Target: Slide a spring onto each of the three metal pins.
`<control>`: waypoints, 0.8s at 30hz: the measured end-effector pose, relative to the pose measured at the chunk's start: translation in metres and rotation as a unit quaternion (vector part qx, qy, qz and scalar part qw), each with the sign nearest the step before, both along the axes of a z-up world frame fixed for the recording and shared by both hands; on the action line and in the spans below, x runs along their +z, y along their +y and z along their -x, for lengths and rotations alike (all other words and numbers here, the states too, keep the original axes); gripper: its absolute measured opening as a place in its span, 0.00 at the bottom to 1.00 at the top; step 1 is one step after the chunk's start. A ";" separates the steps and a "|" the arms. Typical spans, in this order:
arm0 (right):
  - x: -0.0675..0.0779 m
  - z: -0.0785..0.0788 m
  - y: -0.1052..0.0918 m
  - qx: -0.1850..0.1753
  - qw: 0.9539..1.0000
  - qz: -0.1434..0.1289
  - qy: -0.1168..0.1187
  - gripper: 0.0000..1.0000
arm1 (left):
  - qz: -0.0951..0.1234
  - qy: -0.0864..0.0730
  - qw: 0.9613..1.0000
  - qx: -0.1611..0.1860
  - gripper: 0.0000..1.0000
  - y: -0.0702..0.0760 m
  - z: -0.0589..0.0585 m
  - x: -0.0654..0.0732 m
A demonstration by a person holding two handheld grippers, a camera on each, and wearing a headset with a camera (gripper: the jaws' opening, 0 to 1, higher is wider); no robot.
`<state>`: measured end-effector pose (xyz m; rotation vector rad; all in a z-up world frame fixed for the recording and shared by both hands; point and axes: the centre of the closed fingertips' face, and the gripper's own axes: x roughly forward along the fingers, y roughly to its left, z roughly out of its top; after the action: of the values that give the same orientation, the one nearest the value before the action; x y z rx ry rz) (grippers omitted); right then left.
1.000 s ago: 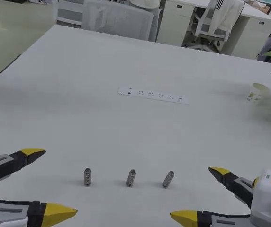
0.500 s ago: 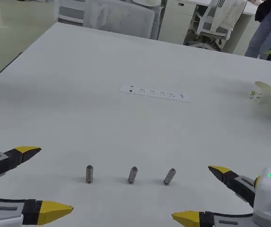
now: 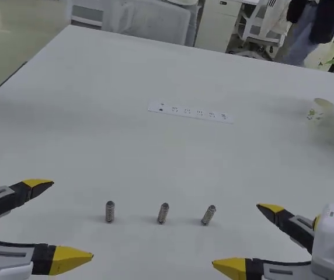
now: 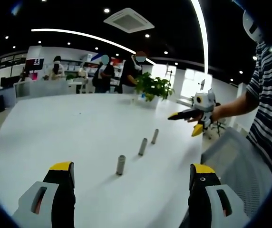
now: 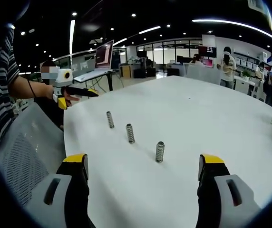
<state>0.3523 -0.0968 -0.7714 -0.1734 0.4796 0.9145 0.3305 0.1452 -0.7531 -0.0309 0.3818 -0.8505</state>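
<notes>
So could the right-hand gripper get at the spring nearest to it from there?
Probably yes. The right gripper is open and empty, with only bare table between it and the rightmost spring.

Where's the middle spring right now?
Head view: the middle spring stands at the near end of the table, between the left spring and right spring; the left gripper and right gripper flank the row.

Ceiling strip lights are glaring and bending with fisheye distortion in both gripper views; springs are casting faint, soft shadows on the bright desk.
</notes>
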 end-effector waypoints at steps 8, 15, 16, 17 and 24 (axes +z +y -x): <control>0.002 -0.001 0.005 0.005 1.000 -0.003 -0.001 0.97 | 0.000 0.001 1.000 0.001 0.98 -0.001 0.003 0.000; 0.004 -0.002 0.004 0.004 1.000 -0.003 -0.002 0.97 | -0.001 -0.003 1.000 0.002 0.98 -0.002 0.001 0.003; 0.003 -0.002 0.003 0.003 1.000 -0.003 -0.002 0.97 | 0.000 -0.003 1.000 0.002 0.98 -0.002 0.001 0.003; 0.004 -0.001 0.004 0.003 1.000 -0.003 -0.002 0.97 | 0.000 -0.002 1.000 0.002 0.98 -0.002 0.001 0.002; 0.003 0.000 0.001 -0.005 1.000 -0.006 -0.001 0.96 | -0.003 -0.002 1.000 -0.003 0.98 -0.005 0.001 0.002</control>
<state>0.3519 -0.0954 -0.7688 -0.1606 0.4723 0.9082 0.3296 0.1401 -0.7508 -0.0218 0.3814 -0.8556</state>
